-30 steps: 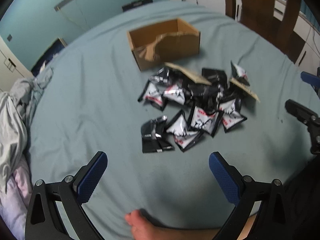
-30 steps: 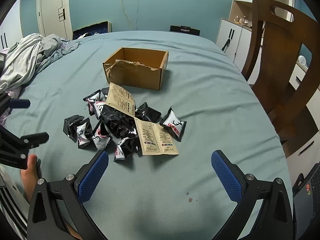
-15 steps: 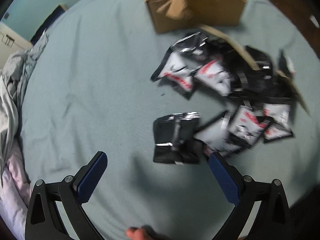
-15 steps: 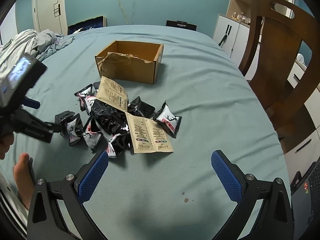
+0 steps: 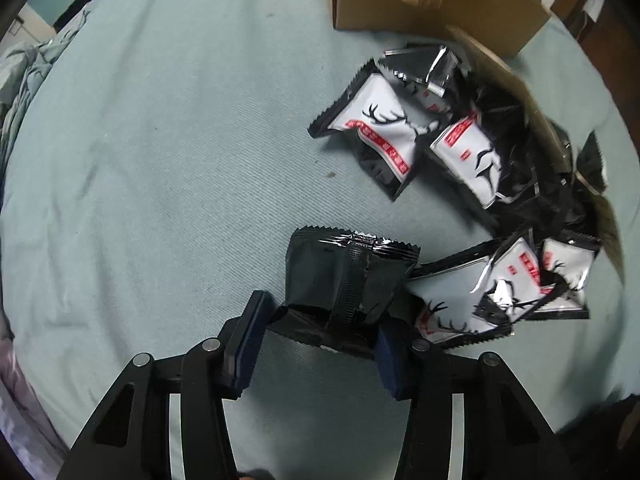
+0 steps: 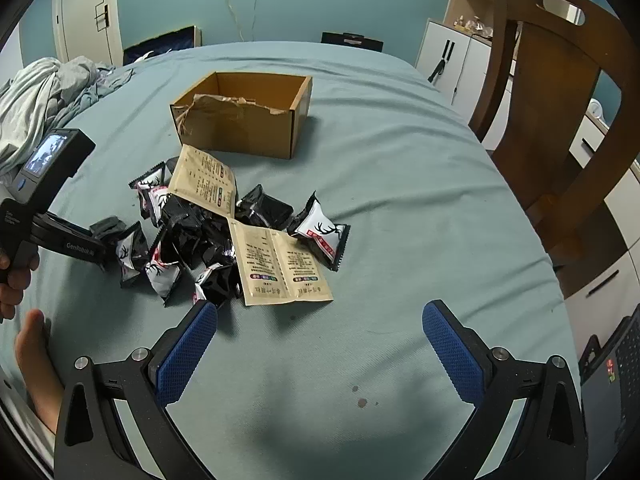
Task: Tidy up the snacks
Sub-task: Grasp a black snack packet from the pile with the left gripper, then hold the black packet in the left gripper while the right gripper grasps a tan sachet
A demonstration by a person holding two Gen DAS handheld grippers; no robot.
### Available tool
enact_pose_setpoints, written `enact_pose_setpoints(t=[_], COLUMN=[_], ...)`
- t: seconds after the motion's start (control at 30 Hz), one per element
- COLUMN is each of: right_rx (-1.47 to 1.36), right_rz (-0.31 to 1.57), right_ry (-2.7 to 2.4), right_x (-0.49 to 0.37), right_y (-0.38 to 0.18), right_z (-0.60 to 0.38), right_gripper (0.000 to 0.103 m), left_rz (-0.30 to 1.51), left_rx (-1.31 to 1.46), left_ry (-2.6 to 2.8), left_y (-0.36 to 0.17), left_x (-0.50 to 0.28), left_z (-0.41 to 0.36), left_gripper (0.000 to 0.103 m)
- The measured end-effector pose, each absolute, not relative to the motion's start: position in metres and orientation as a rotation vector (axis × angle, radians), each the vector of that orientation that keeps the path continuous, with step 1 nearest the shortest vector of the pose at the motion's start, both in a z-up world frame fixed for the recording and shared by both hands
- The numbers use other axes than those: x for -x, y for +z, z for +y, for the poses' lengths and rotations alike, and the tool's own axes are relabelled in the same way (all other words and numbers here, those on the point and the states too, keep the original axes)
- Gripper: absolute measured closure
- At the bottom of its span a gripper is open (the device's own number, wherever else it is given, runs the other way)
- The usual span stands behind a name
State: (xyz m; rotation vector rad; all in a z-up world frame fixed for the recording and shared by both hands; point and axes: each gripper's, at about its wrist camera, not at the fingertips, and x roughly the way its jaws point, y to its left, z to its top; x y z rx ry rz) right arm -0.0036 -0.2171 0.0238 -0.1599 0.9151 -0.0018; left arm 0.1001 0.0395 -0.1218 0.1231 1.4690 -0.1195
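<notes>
In the left wrist view we see a teal bedsheet [image 5: 160, 160] with a cardboard box [image 5: 432, 4] at its far edge; our left gripper [image 5: 320, 330] is low, pinching a black snack packet [image 5: 344, 280] beside the snack pile [image 5: 472, 160]. In the right wrist view, teal walls and a wooden chair [image 6: 552, 120] frame the bed; our right gripper [image 6: 320, 344] hovers wide apart, holding nothing, near the pile.

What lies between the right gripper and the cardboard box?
In the right wrist view, the snack packet pile lies between the right gripper and the cardboard box.
</notes>
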Motion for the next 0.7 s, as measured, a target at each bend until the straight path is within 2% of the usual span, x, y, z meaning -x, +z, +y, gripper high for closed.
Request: enact_pose_setpoints(t=[0.13, 0.47, 0.7], right_rx=[0.163, 0.106, 0.056], right_rz=[0.906, 0.911, 1.041], right_ry=[-0.005, 0.004, 0.09], right_x=[0.008, 0.014, -0.015], right_y=[0.025, 0.032, 0.011], right_z=[-0.216, -0.222, -0.216], right_gripper=[0.0, 0.0, 0.0], left_rz=[1.451, 1.21, 1.049], left_rx=[-0.102, -0.052, -0.159], left_ry=[-0.106, -0.112, -0.086], left_y=[-0.108, -0.003, -0.001], left_x=[-0.095, -0.067, -0.067], left_z=[0.044, 0.042, 0.014], left_gripper=[0.067, 0.067, 0.067])
